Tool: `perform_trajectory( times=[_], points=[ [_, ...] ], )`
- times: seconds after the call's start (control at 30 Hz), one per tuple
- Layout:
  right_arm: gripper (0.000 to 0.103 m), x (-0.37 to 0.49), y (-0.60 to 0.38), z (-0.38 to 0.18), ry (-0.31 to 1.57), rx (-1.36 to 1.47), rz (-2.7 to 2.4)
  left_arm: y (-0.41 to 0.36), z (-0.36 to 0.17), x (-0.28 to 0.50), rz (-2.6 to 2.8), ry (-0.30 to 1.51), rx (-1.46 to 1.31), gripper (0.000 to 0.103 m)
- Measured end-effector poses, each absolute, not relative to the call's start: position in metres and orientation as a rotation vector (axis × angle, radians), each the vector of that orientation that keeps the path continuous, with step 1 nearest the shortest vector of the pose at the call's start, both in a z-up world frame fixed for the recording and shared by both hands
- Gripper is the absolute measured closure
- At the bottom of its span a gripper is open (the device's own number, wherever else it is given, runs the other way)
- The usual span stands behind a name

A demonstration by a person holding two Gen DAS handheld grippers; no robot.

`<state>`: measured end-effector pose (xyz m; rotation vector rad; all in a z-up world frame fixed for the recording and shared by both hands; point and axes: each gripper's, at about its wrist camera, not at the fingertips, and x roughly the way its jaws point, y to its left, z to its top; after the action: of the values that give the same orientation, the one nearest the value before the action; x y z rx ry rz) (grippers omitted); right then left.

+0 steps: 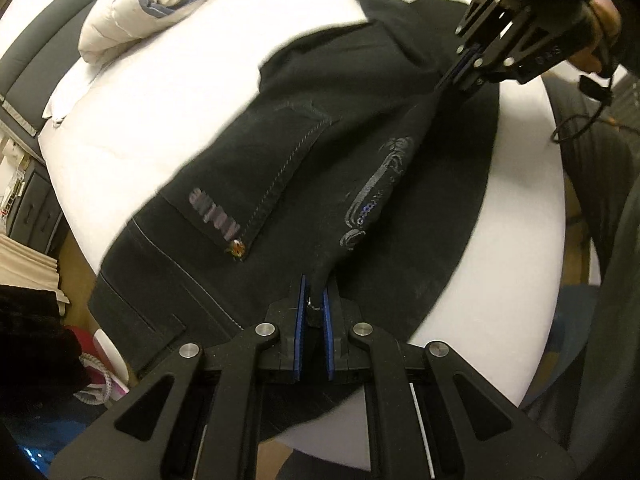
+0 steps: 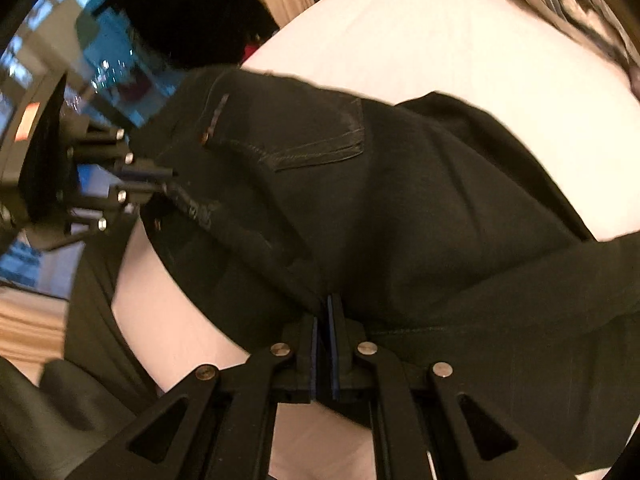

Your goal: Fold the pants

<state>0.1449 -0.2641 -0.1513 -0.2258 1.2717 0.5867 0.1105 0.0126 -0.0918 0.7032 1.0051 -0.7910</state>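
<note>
Pants (image 1: 320, 152), black, are lying across the white bed (image 1: 168, 92) in front of you, and you are lifting one ridge of their cloth between your two tools. Going from the left in the left wrist view, a pale folded quilt (image 1: 132, 12) is sitting at the far corner of the bed, apart from the pants. Next you are seeing the waist end with its stitched back pocket (image 1: 276, 164) and a small orange rivet at the pocket's corner. Right of the pocket a sequinned emblem (image 1: 376, 192) is running along the raised fold. At the bottom centre your left gripper (image 1: 314, 312) is pinching the cloth between its blue pads (image 1: 299, 320), which are pressing in from both sides. At the upper right your right gripper (image 1: 450, 76) is pulling the same fold taut, its fingers pressed together on the fabric.

In the right wrist view the left gripper (image 2: 168, 182) is showing at the left, biting the waist edge. Further right, at bottom centre, the right gripper (image 2: 323, 312) is clamping a bunch of dark cloth.
</note>
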Motion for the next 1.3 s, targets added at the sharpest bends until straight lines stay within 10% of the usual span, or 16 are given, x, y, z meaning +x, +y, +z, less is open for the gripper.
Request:
perform_trajectory(
  times=[0.73,0.83,0.9,1.3],
  points=[
    [0.091,0.148,-0.227,-0.165,1.217,-0.367,0.493,0.032,-0.123,0.089,-0.774,0.969,0.737,0.090],
    [0.090,0.149,-0.227,-0.167,1.205,-0.334,0.477,0.040,-0.119,0.095,-0.689,0.986,0.674,0.062],
    [0.090,0.154,-0.228,-0.166,1.199,-0.305,0.472,0.047,-0.112,0.094,-0.655,0.998,0.655,0.024],
    [0.084,0.138,-0.242,-0.161,1.162,-0.243,0.433,0.043,-0.051,0.118,-0.543,0.938,0.279,0.023]
  ],
)
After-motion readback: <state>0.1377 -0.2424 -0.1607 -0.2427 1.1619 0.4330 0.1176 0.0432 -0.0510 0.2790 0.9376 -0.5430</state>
